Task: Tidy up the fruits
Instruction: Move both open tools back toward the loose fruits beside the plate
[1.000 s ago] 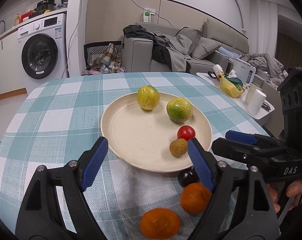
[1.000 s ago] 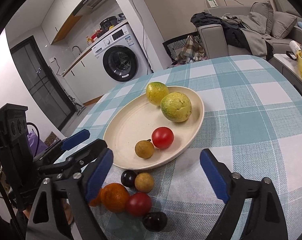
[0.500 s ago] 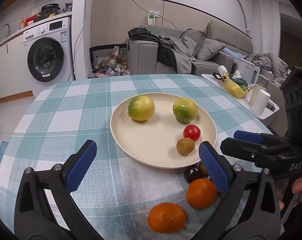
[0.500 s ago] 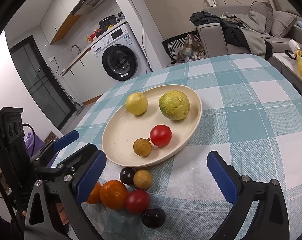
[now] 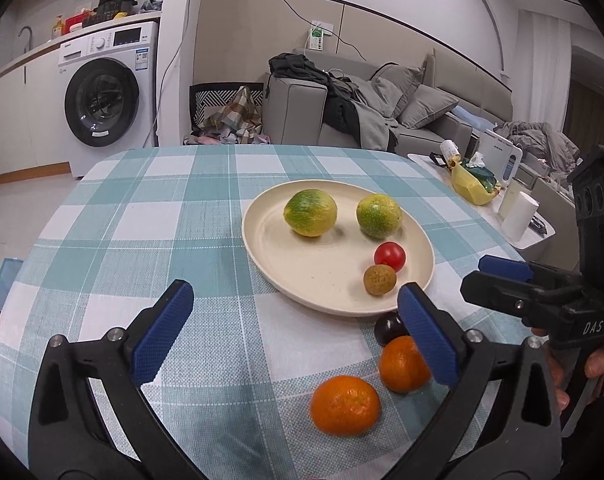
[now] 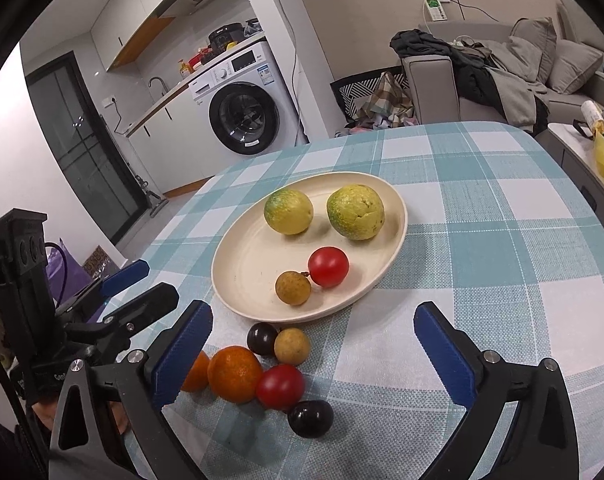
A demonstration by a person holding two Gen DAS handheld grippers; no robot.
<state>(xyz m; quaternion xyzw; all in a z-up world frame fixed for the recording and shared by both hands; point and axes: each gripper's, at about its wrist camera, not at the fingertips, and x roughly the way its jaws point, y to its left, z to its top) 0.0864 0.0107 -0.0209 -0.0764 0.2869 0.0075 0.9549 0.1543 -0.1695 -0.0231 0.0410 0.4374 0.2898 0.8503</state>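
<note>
A cream plate (image 5: 325,280) (image 6: 246,256) holds two green-yellow citrus fruits (image 5: 309,212) (image 5: 379,216), a red tomato (image 6: 328,266) and a brown longan (image 6: 293,288). On the checked cloth in front of it lie two oranges (image 5: 345,405) (image 5: 401,364), two dark plums (image 6: 262,338) (image 6: 310,418), another longan (image 6: 292,346) and another tomato (image 6: 280,386). My left gripper (image 5: 294,334) is open and empty, to the left of the loose fruit. My right gripper (image 6: 311,356) is open over that cluster, touching nothing.
The round table (image 5: 150,240) has a teal checked cloth. A side table (image 5: 501,216) with a yellow bag and cups stands to the right. A sofa (image 5: 381,120) and a washing machine (image 5: 102,100) are behind. A person's hand (image 5: 597,368) holds the right gripper's handle.
Both grippers' jaws have spread wider. The left citrus fruit has rolled a little on the plate. The left gripper has drifted left, so the plate sits further right in its view.
</note>
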